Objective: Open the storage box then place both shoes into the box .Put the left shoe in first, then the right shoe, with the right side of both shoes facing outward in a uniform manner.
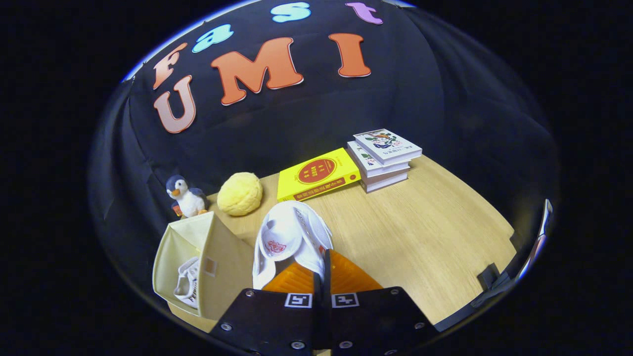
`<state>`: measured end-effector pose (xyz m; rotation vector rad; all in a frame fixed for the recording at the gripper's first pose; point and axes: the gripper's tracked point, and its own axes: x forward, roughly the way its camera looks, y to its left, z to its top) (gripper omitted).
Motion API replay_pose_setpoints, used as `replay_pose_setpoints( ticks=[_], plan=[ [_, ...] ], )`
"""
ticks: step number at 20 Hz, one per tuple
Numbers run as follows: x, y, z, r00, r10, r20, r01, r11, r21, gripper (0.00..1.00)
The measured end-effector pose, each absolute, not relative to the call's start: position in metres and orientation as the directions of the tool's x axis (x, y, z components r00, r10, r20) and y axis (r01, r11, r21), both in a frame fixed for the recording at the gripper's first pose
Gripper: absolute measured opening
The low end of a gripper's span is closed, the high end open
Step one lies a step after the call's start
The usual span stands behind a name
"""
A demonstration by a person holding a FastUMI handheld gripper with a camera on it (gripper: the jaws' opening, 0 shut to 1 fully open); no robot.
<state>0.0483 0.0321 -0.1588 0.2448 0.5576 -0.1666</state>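
The worktop (425, 232) was a pale wood surface that carried every item. The storage box (217, 267) stood on it to the left of the gripper (321, 277); it was a cream fabric box with its open side turned leftward. Inside the opening lay one white shoe (188, 284), partly hidden by the box wall.

Beyond the box and the gripper, a yellow book (316, 174) lay flat on the worktop. Just beside it on the right stood a stack of books (385, 158) with pale covers. A round yellow plush ball (240, 194) sat left of the yellow book, and a small penguin toy (186, 196) stood near it, against the booth wall.

The second white shoe (292, 240) was at the fingertips, directly ahead of the gripper and beside the box's right wall. It was white with a red mark on the insole, and its opening faced the camera. Whether it rested on the worktop or was lifted off it could not be told.

The jaws were drawn close together, with only a narrow gap between them. They were clamped on the near edge of the second white shoe, one finger to each side of the upper.
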Motion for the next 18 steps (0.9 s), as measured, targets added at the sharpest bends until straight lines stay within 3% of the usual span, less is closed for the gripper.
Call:
replay_pose_setpoints(
  ticks=[8,18],
  plan=[
    [0.053,0.156,-0.116,0.870,-0.082,-0.486,0.234,0.936,0.261,0.00],
    [0.069,0.225,-0.154,0.849,-0.134,-0.511,0.222,0.968,0.114,0.00]
  ],
)
